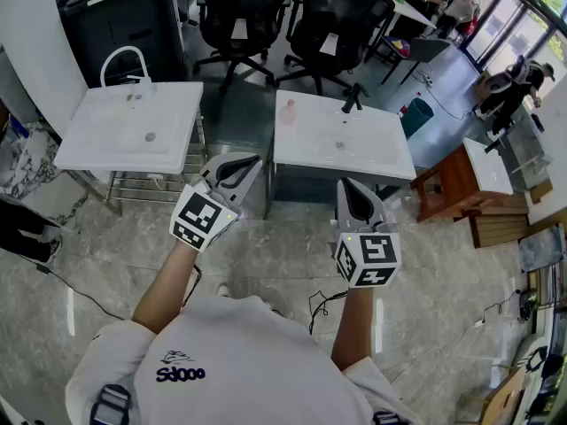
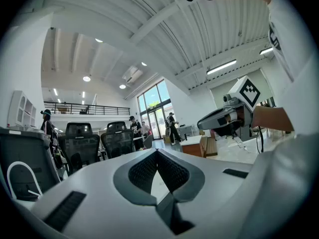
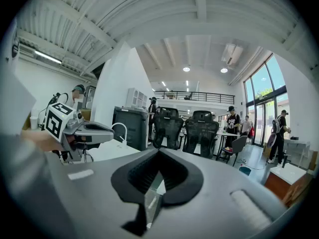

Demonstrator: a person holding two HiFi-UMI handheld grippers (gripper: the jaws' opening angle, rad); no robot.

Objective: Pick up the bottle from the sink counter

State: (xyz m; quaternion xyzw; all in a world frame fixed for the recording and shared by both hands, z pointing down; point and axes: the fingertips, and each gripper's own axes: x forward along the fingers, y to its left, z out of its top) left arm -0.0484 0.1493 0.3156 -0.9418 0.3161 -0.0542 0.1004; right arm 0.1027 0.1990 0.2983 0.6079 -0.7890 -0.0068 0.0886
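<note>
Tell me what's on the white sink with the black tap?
A small pale pink bottle stands at the back left corner of the white sink. The space beneath is hidden.

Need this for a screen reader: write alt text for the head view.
Seen from above, a person holds the left tool and the right tool, both shut and empty, short of a left sink counter and a right sink counter. A small pale bottle sits at the right one's back left corner, untouched.

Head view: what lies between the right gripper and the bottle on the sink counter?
Only bare white sink counter; nothing stands between the right gripper and the bottle, as the head view shows.
</note>
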